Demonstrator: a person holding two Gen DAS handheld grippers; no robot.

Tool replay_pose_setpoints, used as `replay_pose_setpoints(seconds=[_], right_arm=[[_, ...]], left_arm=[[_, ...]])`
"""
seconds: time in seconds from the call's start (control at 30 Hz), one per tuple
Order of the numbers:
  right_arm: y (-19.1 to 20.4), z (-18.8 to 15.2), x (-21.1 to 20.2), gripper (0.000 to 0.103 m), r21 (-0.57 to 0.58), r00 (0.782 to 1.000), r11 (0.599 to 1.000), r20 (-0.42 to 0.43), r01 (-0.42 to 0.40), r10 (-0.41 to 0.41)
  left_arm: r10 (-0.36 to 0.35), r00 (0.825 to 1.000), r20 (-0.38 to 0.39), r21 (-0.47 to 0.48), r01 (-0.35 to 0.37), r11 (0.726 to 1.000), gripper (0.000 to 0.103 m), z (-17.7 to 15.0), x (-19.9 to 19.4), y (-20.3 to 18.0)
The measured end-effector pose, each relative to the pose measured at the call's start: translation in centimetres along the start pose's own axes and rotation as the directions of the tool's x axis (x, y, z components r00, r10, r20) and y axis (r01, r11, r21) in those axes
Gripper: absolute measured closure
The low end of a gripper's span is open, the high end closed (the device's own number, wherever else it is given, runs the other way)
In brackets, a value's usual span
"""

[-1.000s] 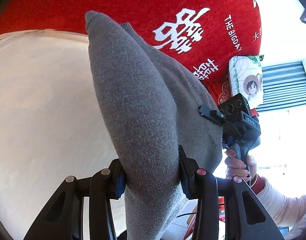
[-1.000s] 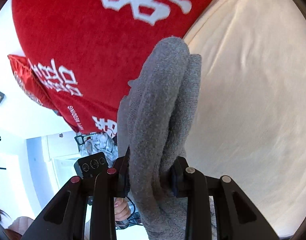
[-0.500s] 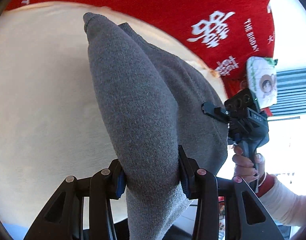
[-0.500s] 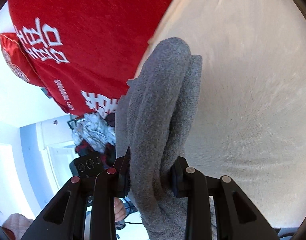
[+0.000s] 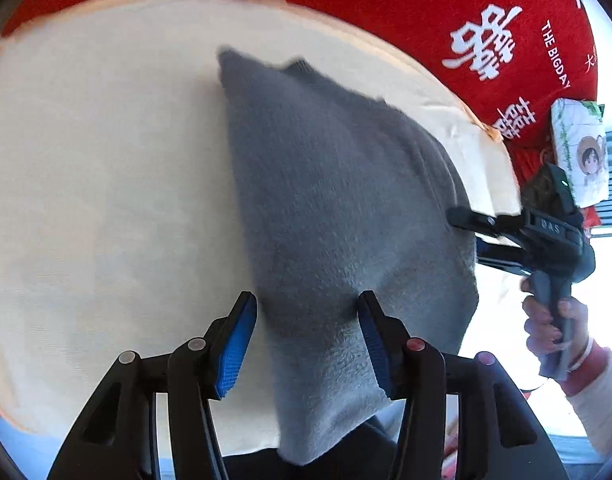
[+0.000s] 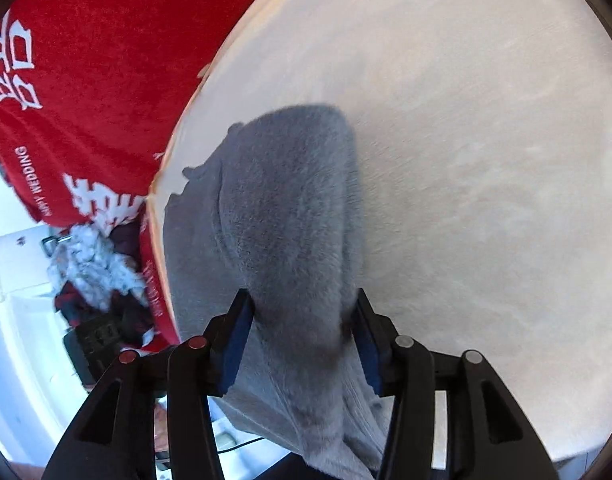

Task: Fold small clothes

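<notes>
A grey knit garment [image 5: 337, 200] lies folded over on the cream cloth surface [image 5: 106, 200], its image blurred by motion. My left gripper [image 5: 306, 300] straddles its near edge. The jaws are opening: the left blue pad stands clear of the fabric and the right pad just brushes it. My right gripper [image 6: 300, 296] straddles the other end of the garment [image 6: 290, 208]. Its jaws are opening too, with the fabric bunched loosely between the pads. In the left wrist view the right gripper [image 5: 465, 232] sits at the garment's right edge, held by a hand [image 5: 545, 320].
A red blanket [image 5: 385, 8] with white characters borders the cream surface [image 6: 465, 160] at the far side. A packet with a cartoon face [image 5: 581, 152] stands at the right. A heap of other clothes [image 6: 90, 256] lies beyond the surface's left edge.
Both grippers have come down with the garment onto the cream surface. Both pairs of jaws have widened, and the fabric has slackened and spread out between them.
</notes>
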State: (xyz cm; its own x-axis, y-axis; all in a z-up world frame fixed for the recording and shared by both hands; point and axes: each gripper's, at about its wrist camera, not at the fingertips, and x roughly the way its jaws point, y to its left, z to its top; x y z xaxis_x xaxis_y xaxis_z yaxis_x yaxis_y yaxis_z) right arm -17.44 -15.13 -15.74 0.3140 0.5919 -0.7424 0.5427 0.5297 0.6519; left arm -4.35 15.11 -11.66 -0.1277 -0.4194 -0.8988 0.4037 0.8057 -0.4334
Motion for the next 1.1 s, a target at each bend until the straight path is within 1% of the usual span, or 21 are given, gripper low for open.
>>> replay_pose_setpoints(seconds=[0.03, 0.07, 0.17, 0.3, 0.37, 0.43, 0.47, 0.53, 0.6, 0.63, 0.7, 0.77, 0.8, 0.83, 0.9, 0.97, 1.0, 1.03, 1.1], right_arm=[[0.2, -0.3, -0.7, 0.05, -0.005, 1.0, 1.0, 0.018, 0.025, -0.025], [0.2, -0.5, -1.1, 0.05, -0.007, 0.999, 0.999, 0.029, 0.032, -0.032], [0.3, -0.9, -2.0, 0.05, 0.002, 0.998, 1.0, 0.055, 0.02, -0.02], [0.5, -0.1, -1.4, 0.05, 0.014, 0.997, 1.0, 0.067, 0.027, -0.028], [1.2, 0.7, -0.7, 0.052, 0.022, 0.997, 1.0, 0.07, 0.019, -0.021], [2.2, 1.2, -0.2, 0.076, -0.003, 0.994, 0.997, 0.075, 0.076, -0.076], [2.7, 1.4, -0.1, 0.078, -0.029, 0.989, 0.992, 0.082, 0.123, -0.12], [3.0, 1.6, 0.1, 0.092, -0.072, 0.979, 0.979, 0.093, 0.189, -0.182], [2.4, 1.7, 0.5, 0.092, -0.083, 0.972, 0.971, 0.091, 0.224, -0.216], [1.9, 1.8, 0.8, 0.092, -0.073, 0.973, 0.973, 0.087, 0.22, -0.214], [1.1, 1.9, 0.8, 0.092, -0.048, 0.98, 0.981, 0.086, 0.187, -0.182], [0.6, 1.8, 0.4, 0.087, -0.036, 0.98, 0.983, 0.093, 0.182, -0.178], [0.3, 1.7, 0.2, 0.076, -0.027, 0.977, 0.98, 0.096, 0.196, -0.193], [0.0, 1.5, -0.2, 0.07, -0.015, 0.976, 0.98, 0.097, 0.198, -0.195], [-0.4, 0.9, -1.1, 0.07, 0.007, 0.977, 0.982, 0.099, 0.187, -0.187], [-0.2, -0.1, -2.1, 0.07, 0.011, 0.974, 0.98, 0.11, 0.197, -0.197], [0.1, -0.7, -2.6, 0.071, -0.001, 0.973, 0.979, 0.114, 0.202, -0.201], [0.5, -1.3, -2.9, 0.075, -0.017, 0.973, 0.978, 0.112, 0.207, -0.203], [1.5, -2.9, -3.5, 0.079, -0.065, 0.975, 0.977, 0.102, 0.205, -0.198]], left_arm=[[0.016, 1.0, 0.015, 0.003, -0.016, 1.0, 0.05, 0.2, -0.6, 0.1], [0.03, 0.999, 0.031, 0.003, -0.03, 1.0, 0.05, 0.5, -1.2, 0.2], [0.046, 0.996, 0.08, -0.003, -0.046, 0.999, 0.05, 1.7, -2.6, 0.8], [0.048, 0.99, 0.13, -0.008, -0.048, 0.999, 0.05, 4.3, -3.0, 0.9], [0.042, 0.988, 0.147, 0.007, -0.044, 0.999, 0.05, 5.4, -2.7, 0.4], [0.043, 0.986, 0.161, 0.036, -0.049, 0.998, 0.05, 6.6, -2.1, -0.5], [0.049, 0.986, 0.161, 0.047, -0.057, 0.997, 0.05, 6.9, -1.6, -1.0], [0.094, 0.983, 0.155, 0.072, -0.106, 0.992, 0.05, 7.5, -0.1, -1.9], [0.192, 0.972, 0.135, 0.105, -0.206, 0.973, 0.05, 7.6, 2.3, -2.0], [0.216, 0.968, 0.127, 0.117, -0.231, 0.966, 0.049, 7.4, 3.1, -1.7], [0.221, 0.967, 0.127, 0.115, -0.235, 0.965, 0.033, 7.1, 3.9, -0.6], [0.189, 0.975, 0.115, 0.068, -0.198, 0.978, 0.033, 7.2, 3.5, 0.5], [0.187, 0.976, 0.111, 0.052, -0.194, 0.98, 0.033, 7.2, 3.1, 0.9], [0.195, 0.974, 0.114, 0.049, -0.201, 0.978, 0.033, 7.2, 2.8, 0.9], [0.231, 0.965, 0.122, 0.06, -0.24, 0.969, 0.033, 6.8, 1.7, 0.8], [0.247, 0.961, 0.124, 0.064, -0.256, 0.964, 0.033, 6.1, 0.6, 0.4], [0.245, 0.961, 0.124, 0.065, -0.255, 0.965, 0.033, 5.7, 0.1, 0.3], [0.238, 0.963, 0.125, 0.067, -0.248, 0.966, 0.033, 5.0, -0.6, 0.1], [0.225, 0.966, 0.126, 0.076, -0.236, 0.969, 0.033, 4.0, -1.5, -1.0]])
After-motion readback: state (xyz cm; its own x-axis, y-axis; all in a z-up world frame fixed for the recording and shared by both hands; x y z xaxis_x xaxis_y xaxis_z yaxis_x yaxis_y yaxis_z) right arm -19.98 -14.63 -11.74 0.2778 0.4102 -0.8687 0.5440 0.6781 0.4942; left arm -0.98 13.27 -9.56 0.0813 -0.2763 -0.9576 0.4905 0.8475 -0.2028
